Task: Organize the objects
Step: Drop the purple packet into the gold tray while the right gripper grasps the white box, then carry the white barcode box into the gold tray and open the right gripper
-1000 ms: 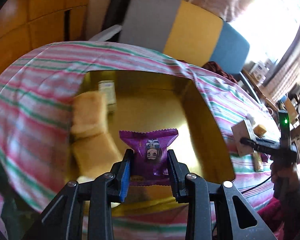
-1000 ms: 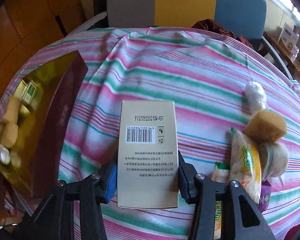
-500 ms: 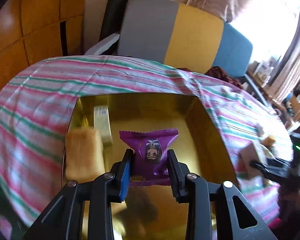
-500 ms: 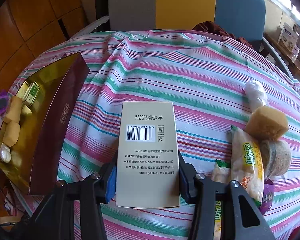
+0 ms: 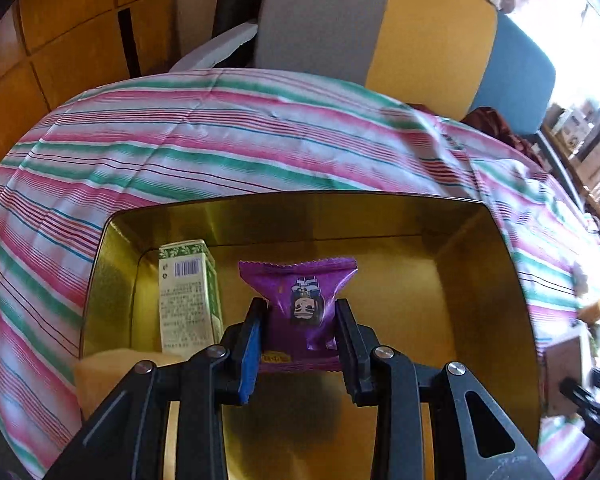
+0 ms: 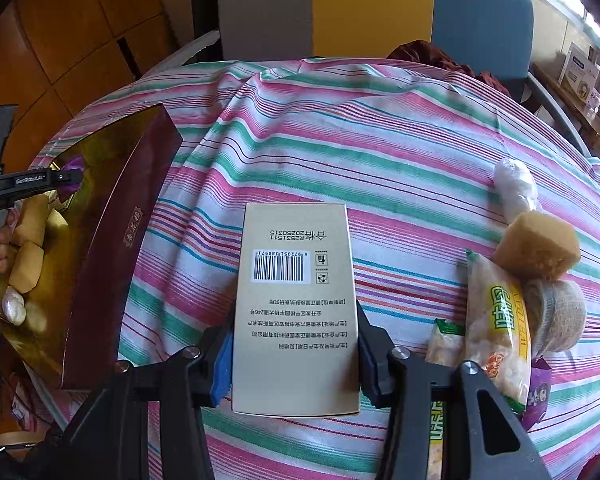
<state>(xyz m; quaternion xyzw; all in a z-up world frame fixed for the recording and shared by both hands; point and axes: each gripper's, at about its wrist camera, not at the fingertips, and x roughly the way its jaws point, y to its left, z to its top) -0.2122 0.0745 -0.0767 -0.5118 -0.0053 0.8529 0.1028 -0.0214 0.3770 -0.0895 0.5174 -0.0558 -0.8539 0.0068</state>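
We log a gold-lined maroon cardboard box [image 5: 480,280] on the striped tablecloth [image 6: 380,152]; our right gripper [image 6: 294,354] clamps a beige barcoded carton [image 6: 296,300] above the cloth, awaiting boxing. Our left gripper [image 5: 298,334] clamps a purple foil snack packet [image 5: 300,300] over the box, beside a green-printed carton [image 5: 188,292] inside, seemingly for release there

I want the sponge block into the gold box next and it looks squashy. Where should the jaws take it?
Grip the tan sponge block across its two flat side faces, coming from above. It sits on top of the snack pile beside the yellow-green packet, so its upper half is exposed, while its base is crowded by neighbours.
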